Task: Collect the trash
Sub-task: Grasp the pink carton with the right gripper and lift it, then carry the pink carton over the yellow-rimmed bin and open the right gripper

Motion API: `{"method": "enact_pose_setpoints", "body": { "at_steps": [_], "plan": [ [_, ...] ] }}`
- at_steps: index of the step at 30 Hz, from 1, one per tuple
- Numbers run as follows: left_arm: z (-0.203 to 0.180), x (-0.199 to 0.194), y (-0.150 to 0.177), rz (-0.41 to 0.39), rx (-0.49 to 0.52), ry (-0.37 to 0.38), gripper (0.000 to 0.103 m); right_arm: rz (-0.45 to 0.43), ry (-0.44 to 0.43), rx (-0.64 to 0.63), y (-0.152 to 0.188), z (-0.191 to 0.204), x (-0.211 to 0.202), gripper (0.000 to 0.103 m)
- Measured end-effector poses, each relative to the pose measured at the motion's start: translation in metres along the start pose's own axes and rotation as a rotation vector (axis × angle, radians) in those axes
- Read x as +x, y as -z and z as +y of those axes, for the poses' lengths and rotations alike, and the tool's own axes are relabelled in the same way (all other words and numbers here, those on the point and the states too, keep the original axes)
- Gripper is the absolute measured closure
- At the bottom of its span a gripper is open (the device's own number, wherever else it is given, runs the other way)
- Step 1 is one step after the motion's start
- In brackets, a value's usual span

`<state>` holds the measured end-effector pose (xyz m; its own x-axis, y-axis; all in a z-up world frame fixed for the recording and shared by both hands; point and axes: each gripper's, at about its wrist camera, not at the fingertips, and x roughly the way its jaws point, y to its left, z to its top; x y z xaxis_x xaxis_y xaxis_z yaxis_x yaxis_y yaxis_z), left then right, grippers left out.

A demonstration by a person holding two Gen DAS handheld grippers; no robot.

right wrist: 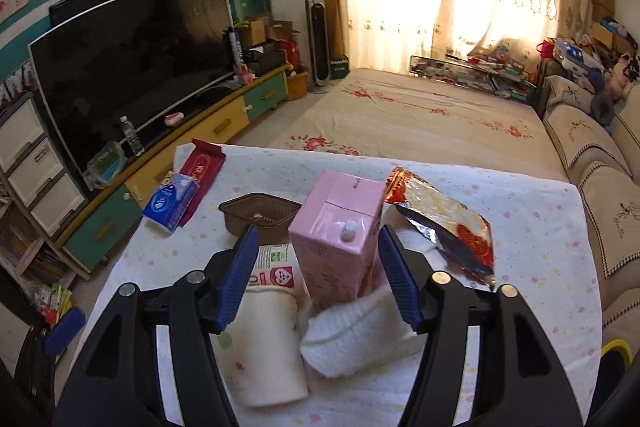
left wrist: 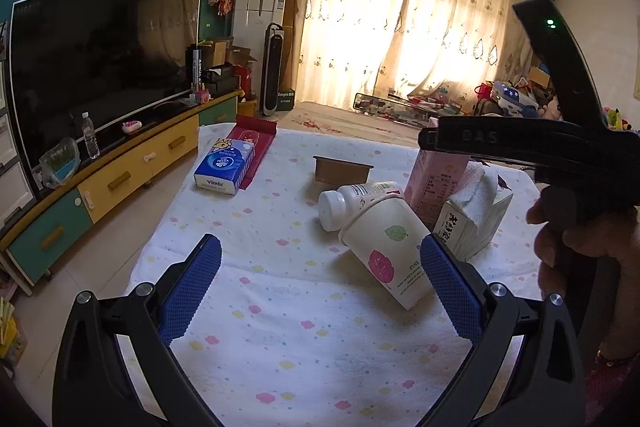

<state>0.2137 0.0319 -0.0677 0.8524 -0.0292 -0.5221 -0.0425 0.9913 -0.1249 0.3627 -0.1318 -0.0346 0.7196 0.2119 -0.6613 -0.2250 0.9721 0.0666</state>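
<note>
Right gripper (right wrist: 316, 267) spread around the upright pink carton (right wrist: 336, 235), pads apparently not pressing, seemingly lined up to grab; left gripper (left wrist: 320, 283) agape, empty, beside the tipped paper cup (left wrist: 384, 247).

The counter (right wrist: 540, 227) is covered with a white spotted cloth. Laid on it: a blue tissue pack (right wrist: 171, 202), red packet (right wrist: 200, 167), brown basket (right wrist: 260, 215), pink carton (right wrist: 340, 235), foil wrapper (right wrist: 440, 223), tipped paper cup (left wrist: 386, 247), white bottle (left wrist: 352, 201), white towel (right wrist: 360, 331).

Matt paper cup (left wrist: 386, 251), glossy pink carton (right wrist: 338, 231), crinkled foil wrapper (right wrist: 444, 223), soft cotton tablecloth (left wrist: 280, 307)
</note>
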Motion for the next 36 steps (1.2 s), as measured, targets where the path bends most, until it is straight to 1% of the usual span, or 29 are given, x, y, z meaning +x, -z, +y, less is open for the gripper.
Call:
{"method": "enact_pose_setpoints", "body": {
  "at_steps": [1,2,3,6,8,10,13,17,20,23,26,29,32,36],
  "plan": [
    [0.000,0.000,0.000,0.002,0.001,0.000,0.005,0.004,0.019,0.001,0.000,0.002,0.005,0.048],
    [0.000,0.001,0.000,0.005,0.001,0.001,0.005,0.011,0.037,0.002,0.000,0.003,0.009,0.056],
    [0.000,0.002,0.000,0.008,0.002,0.003,0.005,0.015,0.051,0.004,0.000,0.003,0.013,0.061],
    [0.000,0.003,0.001,0.012,0.001,0.005,0.005,-0.019,0.027,0.031,0.000,-0.001,0.006,0.062],
    [-0.001,0.003,0.001,0.015,0.001,0.005,0.005,-0.059,0.021,0.030,0.000,0.000,-0.007,0.062],
    [-0.002,0.004,0.001,0.017,0.004,0.003,0.005,-0.093,-0.006,0.035,-0.003,-0.002,-0.023,0.062],
    [-0.002,0.004,0.001,0.018,0.008,-0.003,0.005,-0.154,-0.038,0.042,-0.008,-0.006,-0.055,0.062],
    [-0.003,0.006,0.002,0.024,0.011,-0.007,0.005,-0.226,-0.083,0.049,-0.010,-0.020,-0.104,0.062],
    [-0.003,0.006,0.002,0.024,0.011,-0.006,0.005,-0.275,-0.068,0.057,-0.001,-0.043,-0.141,0.062],
    [-0.003,0.005,0.003,0.025,0.013,-0.001,0.005,-0.307,-0.014,0.089,0.019,-0.076,-0.171,0.062],
    [-0.004,0.004,0.003,0.022,0.019,0.003,0.005,-0.316,0.072,0.149,0.049,-0.120,-0.198,0.062],
    [-0.008,0.004,0.005,0.023,0.034,0.003,0.005,-0.306,0.188,0.226,0.084,-0.168,-0.219,0.062],
    [-0.012,0.004,0.006,0.025,0.051,0.007,0.005,-0.275,0.308,0.302,0.117,-0.215,-0.230,0.062],
    [-0.018,0.003,0.007,0.020,0.079,0.007,0.005,-0.194,0.428,0.429,0.161,-0.278,-0.232,0.062]
  ]
}}
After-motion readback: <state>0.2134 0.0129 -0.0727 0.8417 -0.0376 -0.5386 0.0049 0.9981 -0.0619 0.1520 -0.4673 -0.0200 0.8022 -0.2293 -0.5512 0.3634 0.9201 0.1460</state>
